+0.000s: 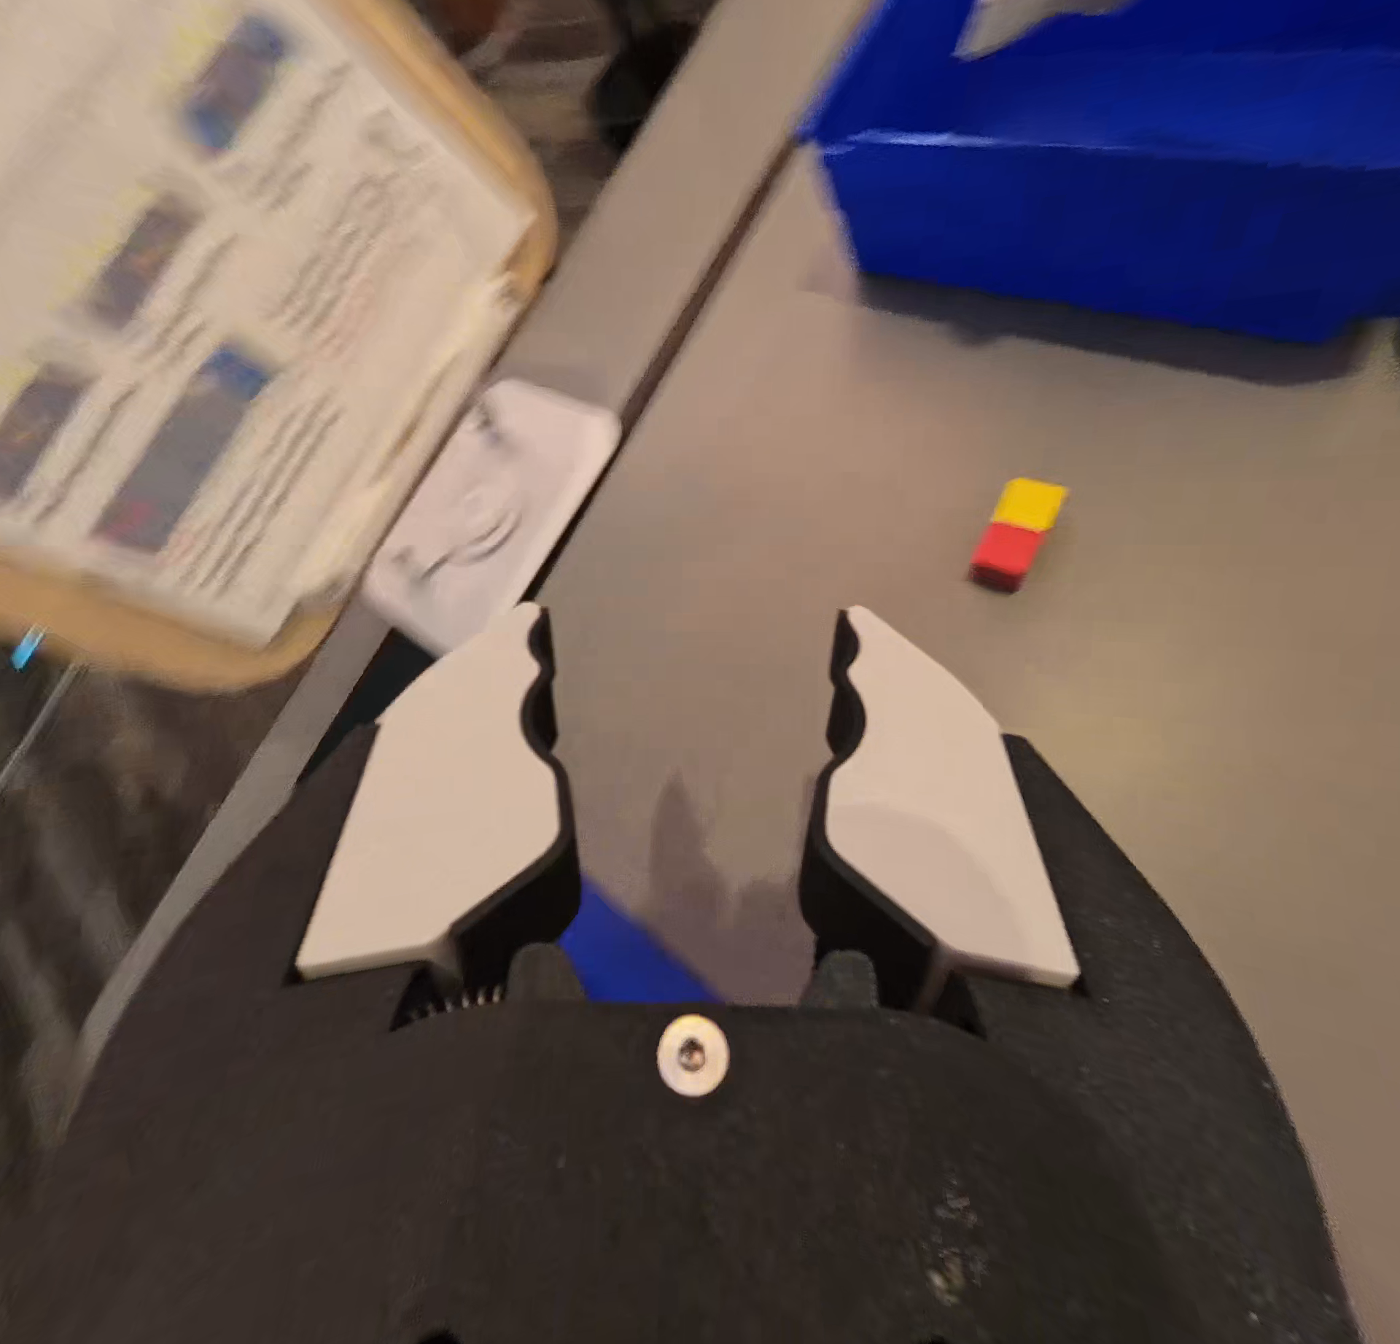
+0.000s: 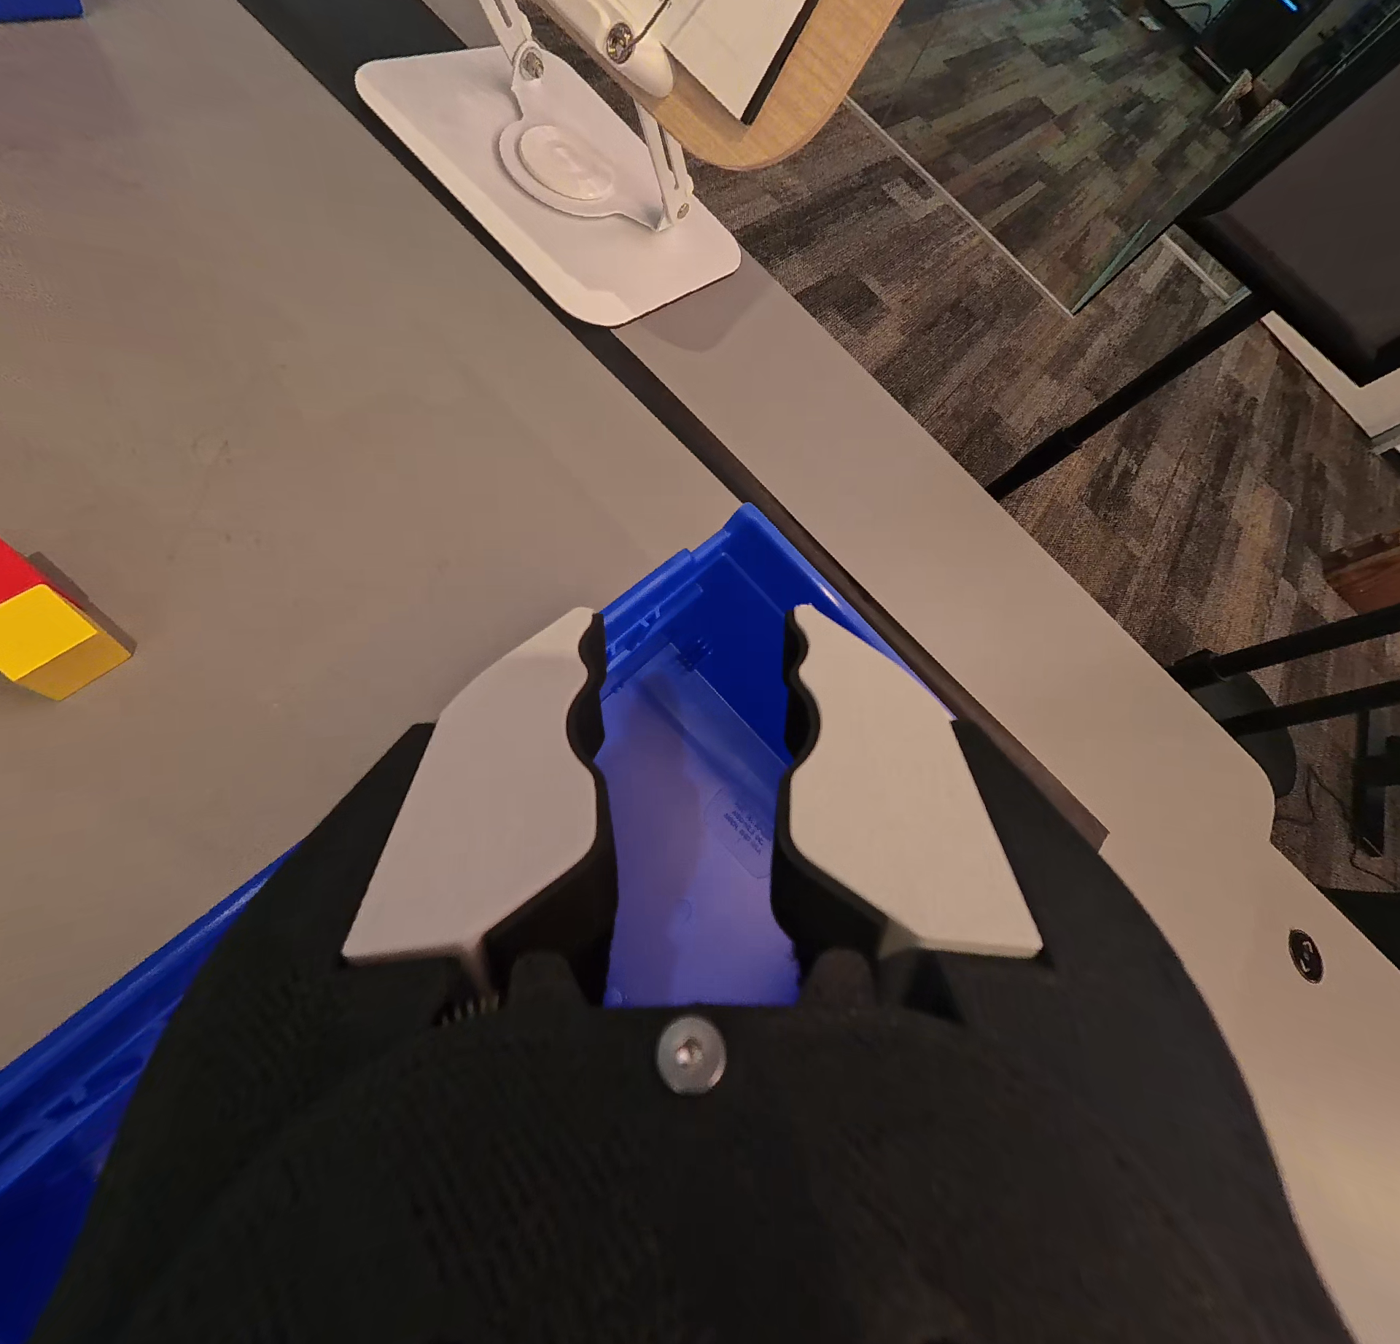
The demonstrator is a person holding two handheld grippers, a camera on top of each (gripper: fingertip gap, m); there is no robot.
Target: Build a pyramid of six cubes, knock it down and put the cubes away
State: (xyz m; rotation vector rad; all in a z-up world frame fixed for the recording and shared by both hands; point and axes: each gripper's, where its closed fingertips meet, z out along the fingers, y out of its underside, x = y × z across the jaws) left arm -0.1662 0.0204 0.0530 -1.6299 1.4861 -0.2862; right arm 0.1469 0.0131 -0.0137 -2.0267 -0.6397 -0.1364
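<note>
Hovering open and empty over the blue bin [image 2: 701, 838], the right hand-held gripper [image 2: 693, 626] should next grab the yellow cube [image 2: 45, 629] at nine o'clock squarely, while the left hand-held gripper [image 1: 691, 622] waited open too.

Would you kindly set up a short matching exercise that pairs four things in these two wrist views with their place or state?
Things:
1. yellow cube
2. right gripper
3. left gripper
4. white stand

Places or states:
A. open above bare table
B. at the table's edge
C. touching the red cube
D. open over the blue bin

Pairs: 1-C, 2-D, 3-A, 4-B
</note>
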